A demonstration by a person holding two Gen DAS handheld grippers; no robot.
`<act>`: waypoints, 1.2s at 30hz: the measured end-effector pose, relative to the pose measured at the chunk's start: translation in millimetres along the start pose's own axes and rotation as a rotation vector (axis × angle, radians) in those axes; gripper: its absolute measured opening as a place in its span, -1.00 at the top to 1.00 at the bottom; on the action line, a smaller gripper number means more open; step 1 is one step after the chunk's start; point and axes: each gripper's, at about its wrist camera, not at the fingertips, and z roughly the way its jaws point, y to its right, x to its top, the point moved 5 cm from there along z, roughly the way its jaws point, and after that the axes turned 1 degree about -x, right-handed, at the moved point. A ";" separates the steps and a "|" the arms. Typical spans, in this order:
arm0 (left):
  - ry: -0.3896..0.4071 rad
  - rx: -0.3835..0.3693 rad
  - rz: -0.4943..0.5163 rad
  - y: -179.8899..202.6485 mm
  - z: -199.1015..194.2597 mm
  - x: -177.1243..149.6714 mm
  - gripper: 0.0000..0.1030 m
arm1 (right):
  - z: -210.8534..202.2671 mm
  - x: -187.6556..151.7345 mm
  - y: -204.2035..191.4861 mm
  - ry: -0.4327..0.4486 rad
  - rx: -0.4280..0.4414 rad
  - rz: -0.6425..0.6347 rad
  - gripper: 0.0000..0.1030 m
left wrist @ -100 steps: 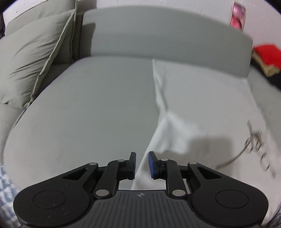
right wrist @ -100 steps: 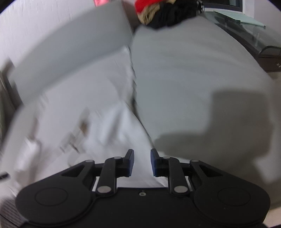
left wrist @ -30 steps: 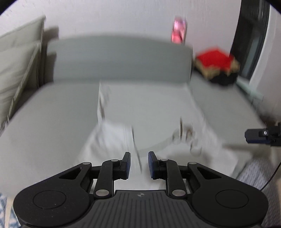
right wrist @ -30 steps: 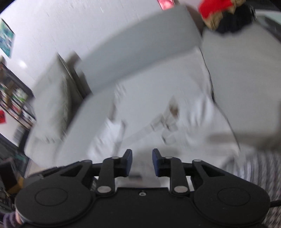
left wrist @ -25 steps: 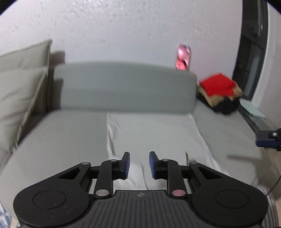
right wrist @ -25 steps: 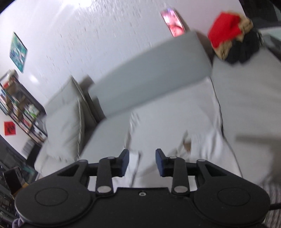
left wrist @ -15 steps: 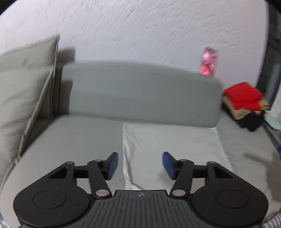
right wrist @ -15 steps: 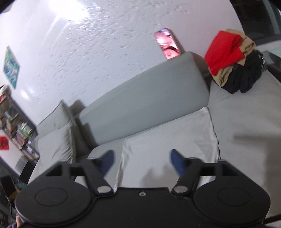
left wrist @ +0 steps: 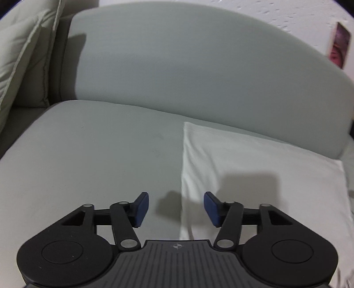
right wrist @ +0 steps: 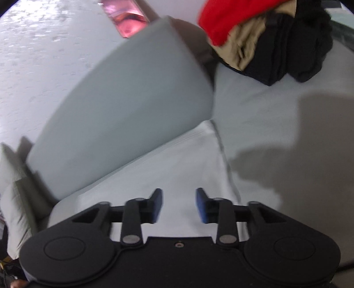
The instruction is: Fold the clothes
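Note:
A white garment [left wrist: 254, 170] lies flat on the grey sofa seat [left wrist: 93, 155], its left edge running toward the camera. My left gripper [left wrist: 176, 209] is open and empty, low over that left edge. In the right wrist view the same white garment [right wrist: 177, 168] reaches to the backrest, its right edge along the seat seam. My right gripper [right wrist: 178, 206] is open and empty above the garment near its right side.
The grey backrest [left wrist: 188, 71] rises behind. Pale cushions [left wrist: 20, 57] stand at the far left. A pile of red, tan and black clothes [right wrist: 265, 37] sits on the right seat cushion [right wrist: 287, 133]. A pink picture [right wrist: 124, 17] hangs on the wall.
Both grippers went from shut to open. Both have moved forward and down toward the far part of the garment near the backrest.

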 end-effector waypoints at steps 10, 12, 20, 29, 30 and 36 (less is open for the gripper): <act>0.021 -0.029 0.027 8.7 69.6 43.2 -0.01 | 93.2 51.8 29.1 0.060 -0.074 -0.031 0.36; 0.022 -0.031 0.053 14.3 77.5 53.1 0.01 | 105.4 60.2 26.6 0.062 -0.087 -0.059 0.36; 0.007 -0.121 0.089 13.0 88.0 67.7 0.04 | 131.8 69.3 19.3 0.000 -0.080 -0.205 0.40; 0.063 -0.113 0.112 18.1 66.3 70.4 0.89 | 128.0 70.0 19.4 -0.017 -0.072 -0.232 0.86; 0.080 -0.100 0.133 20.3 59.4 68.1 0.89 | 123.9 68.0 17.5 -0.005 -0.076 -0.242 0.86; 0.171 -0.087 0.145 21.0 -5.3 53.2 0.90 | 74.5 55.6 7.0 0.081 -0.057 -0.218 0.88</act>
